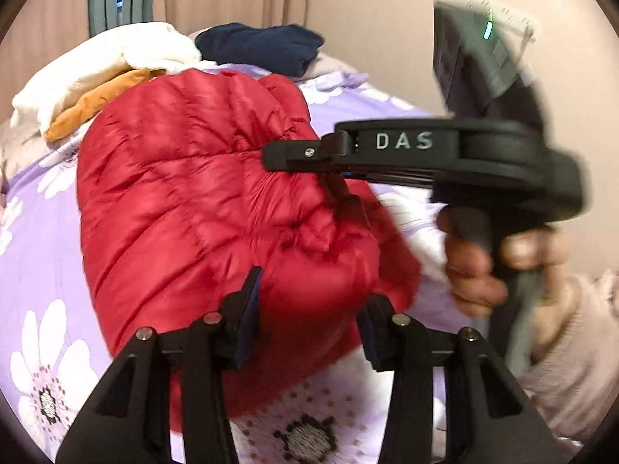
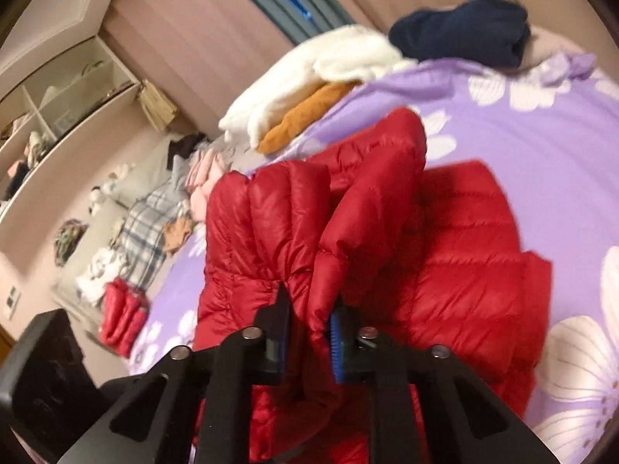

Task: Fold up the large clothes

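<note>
A red quilted down jacket (image 1: 201,208) lies bunched on the purple flowered bedsheet (image 1: 35,232). My left gripper (image 1: 309,301) is open, its jaws wide on either side of a puffed fold at the jacket's near end. My right gripper (image 2: 309,317) is shut on a fold of the red jacket (image 2: 348,208) and holds it lifted above the bedsheet (image 2: 541,147). In the left wrist view the right gripper (image 1: 278,154) reaches in from the right, its tip over the jacket's middle, with a hand on its handle.
A folded stack of white (image 1: 108,58) and orange (image 1: 100,104) clothes and a folded navy garment (image 1: 263,46) lie at the far side of the bed. Loose clothes and another red piece (image 2: 123,313) lie beyond the bed's left edge, below wall shelves (image 2: 58,108).
</note>
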